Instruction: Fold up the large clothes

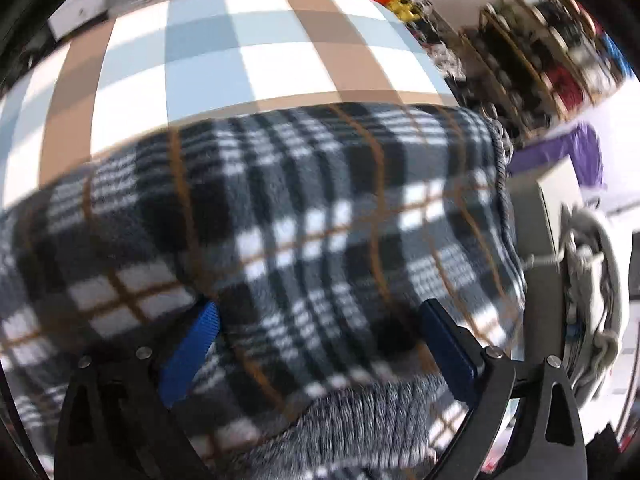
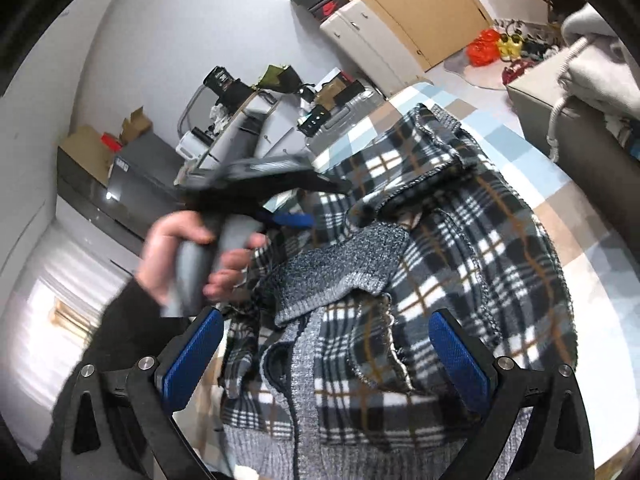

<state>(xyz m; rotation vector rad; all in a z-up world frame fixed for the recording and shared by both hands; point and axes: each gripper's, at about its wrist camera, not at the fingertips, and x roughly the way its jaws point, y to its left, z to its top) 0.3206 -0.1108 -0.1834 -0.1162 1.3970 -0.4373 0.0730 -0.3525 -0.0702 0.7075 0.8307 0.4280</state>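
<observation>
Black-and-white plaid fleece garment [image 2: 460, 240] with grey knit trim crumpled on checked bed cover [image 1: 248, 60], left tool [image 1: 320, 344] spread wide over it, right tool [image 2: 324, 356] spread, pinching nothing, grey box [image 2: 560, 120] alongside holding pale clothing.

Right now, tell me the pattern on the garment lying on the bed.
Black, white and grey plaid with thin tan lines, on the garment; clearest in the right wrist view.
</observation>
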